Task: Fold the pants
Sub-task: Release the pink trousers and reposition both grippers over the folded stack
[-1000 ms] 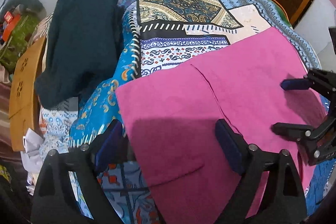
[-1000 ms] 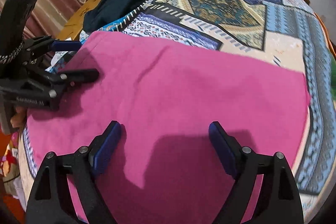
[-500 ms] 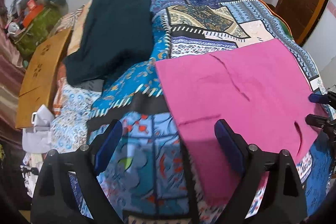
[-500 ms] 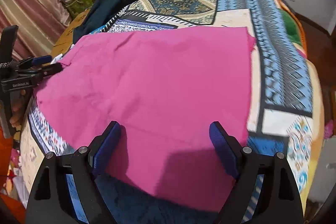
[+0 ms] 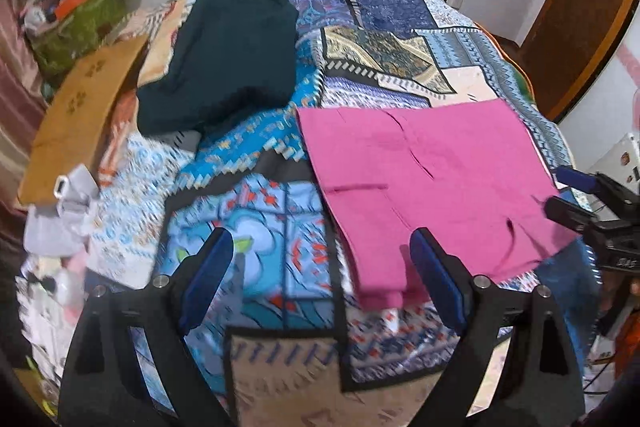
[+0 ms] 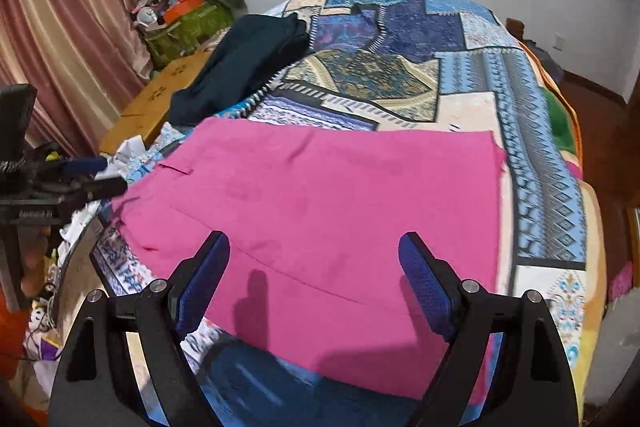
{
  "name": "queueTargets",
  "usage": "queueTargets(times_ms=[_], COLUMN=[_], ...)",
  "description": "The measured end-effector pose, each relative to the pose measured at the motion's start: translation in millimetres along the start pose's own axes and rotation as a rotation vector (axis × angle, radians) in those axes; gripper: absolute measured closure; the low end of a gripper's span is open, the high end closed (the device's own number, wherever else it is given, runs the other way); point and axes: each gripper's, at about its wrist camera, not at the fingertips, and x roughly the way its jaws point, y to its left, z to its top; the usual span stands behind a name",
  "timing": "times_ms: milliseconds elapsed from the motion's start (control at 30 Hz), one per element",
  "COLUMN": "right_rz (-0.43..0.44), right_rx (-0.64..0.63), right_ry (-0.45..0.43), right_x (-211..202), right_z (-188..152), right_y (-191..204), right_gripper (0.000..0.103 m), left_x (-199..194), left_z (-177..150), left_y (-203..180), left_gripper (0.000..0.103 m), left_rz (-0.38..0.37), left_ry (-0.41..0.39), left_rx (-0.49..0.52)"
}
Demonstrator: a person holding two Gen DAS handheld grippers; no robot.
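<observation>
1. The pink pants [image 6: 320, 211] lay folded flat on the near part of the patchwork bedspread [image 6: 400, 39].
2. The left gripper [image 5: 320, 275] and right gripper [image 6: 316, 275] hovered wide open, holding nothing.
3. Judged between folds; next, pinch an edge for another fold.

The left gripper [image 5: 322, 277] was black plastic with two thick fingers. Each finger had a blue bumpy pad [image 5: 206, 279] and a round silver screw [image 5: 159, 281]. The right gripper [image 6: 314, 281] looked the same, with small white writing on its side.
</observation>
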Motion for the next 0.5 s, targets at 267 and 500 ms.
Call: queueTargets(times_ms=[267,500], right_rz=[0.046,0.047], right_rx=[0.042,0.014], right_ry=[0.086,0.081], right_x=[31,29], right_z=[-19,-26], right_y=[4,7], right_gripper=[0.019,0.017], left_x=[-1,3], left_z=[-27,-30], left_y=[-12,-28], left_gripper=[0.013,0.013], left_rz=[-0.101,-0.198], left_ry=[0.056,0.078], left_rx=[-0.041,-0.07])
